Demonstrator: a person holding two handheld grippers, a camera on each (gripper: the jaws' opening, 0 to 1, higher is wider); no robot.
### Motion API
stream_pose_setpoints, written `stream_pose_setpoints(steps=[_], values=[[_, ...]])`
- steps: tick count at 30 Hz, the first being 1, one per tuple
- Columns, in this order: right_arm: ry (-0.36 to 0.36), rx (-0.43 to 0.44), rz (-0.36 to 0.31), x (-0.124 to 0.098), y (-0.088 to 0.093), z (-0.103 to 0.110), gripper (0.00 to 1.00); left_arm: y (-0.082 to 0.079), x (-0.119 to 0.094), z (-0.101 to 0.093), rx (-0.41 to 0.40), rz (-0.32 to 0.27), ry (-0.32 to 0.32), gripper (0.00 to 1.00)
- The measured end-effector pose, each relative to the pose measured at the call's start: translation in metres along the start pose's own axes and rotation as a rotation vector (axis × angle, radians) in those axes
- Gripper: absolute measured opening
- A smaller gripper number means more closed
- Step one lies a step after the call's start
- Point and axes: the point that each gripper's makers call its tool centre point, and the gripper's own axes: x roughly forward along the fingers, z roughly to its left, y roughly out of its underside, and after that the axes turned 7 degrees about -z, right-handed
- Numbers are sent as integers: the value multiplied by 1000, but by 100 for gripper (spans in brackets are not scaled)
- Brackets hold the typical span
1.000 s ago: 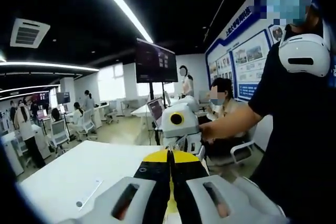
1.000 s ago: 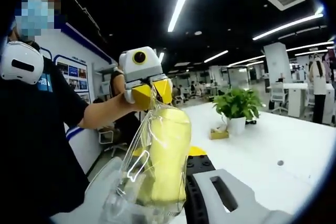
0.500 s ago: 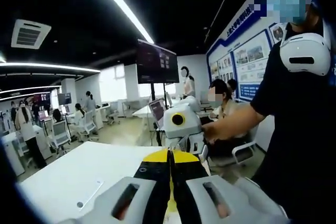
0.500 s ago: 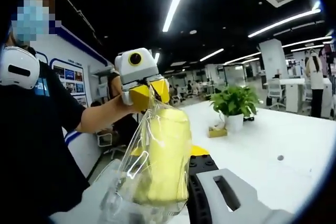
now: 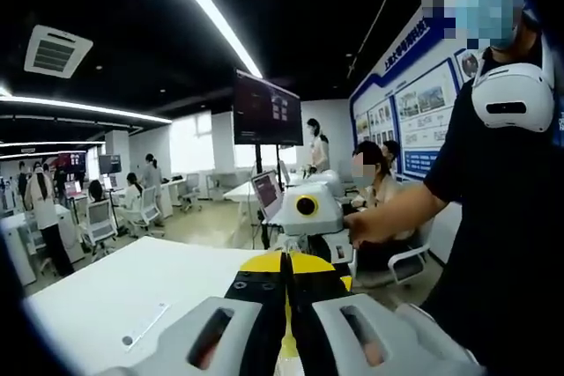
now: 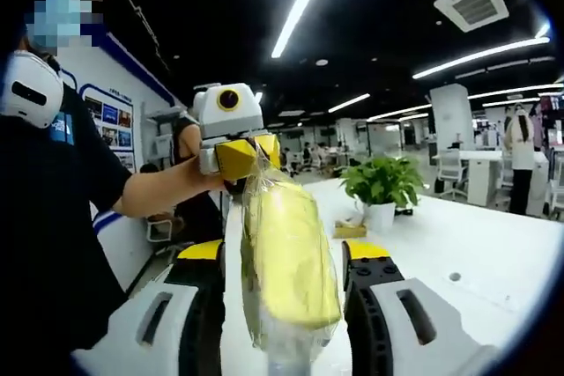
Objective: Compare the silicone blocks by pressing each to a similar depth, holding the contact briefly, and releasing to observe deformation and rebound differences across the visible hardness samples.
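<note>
Right gripper view has its own right tongs (image 6: 280, 257) spread wide, one jaw on each side of a yellow silicone block (image 6: 289, 253) wrapped in a clear plastic bag (image 6: 264, 217). The block hangs between the jaws; whether either jaw touches the bag I cannot tell. The left tongs (image 6: 247, 154) come in from the left, clenched on the bag's gathered top, so the block dangles above the white counter (image 6: 493, 261). The person's forearm (image 6: 159, 189) reaches out level to hold them. A potted plant (image 6: 381, 189) stands further along the counter.

Left gripper view looks along the left tongs (image 5: 284, 263), jaws pressed together with a sliver of yellow between them. Beyond sit the right tongs (image 5: 313, 239), gripped by the person's hand (image 5: 370, 228). A monitor on a stand (image 5: 267, 112) rises behind.
</note>
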Motion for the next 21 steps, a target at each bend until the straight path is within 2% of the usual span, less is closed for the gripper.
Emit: stream_pose_setpoints(steps=[3, 8, 10, 15, 21], values=[[3, 6, -11, 1, 3, 1, 63, 4, -1, 2, -10, 3, -9, 0], [36, 35, -7, 5, 13, -1, 90, 3, -3, 4, -28, -14, -20, 0], [57, 20, -13, 5, 14, -4, 96, 2, -4, 7, -29, -24, -32, 0], [73, 27, -45, 4, 11, -4, 96, 6, -8, 12, -27, -26, -51, 0], [93, 35, -21, -2, 16, -5, 96, 10, -19, 22, -79, -53, -102, 0]])
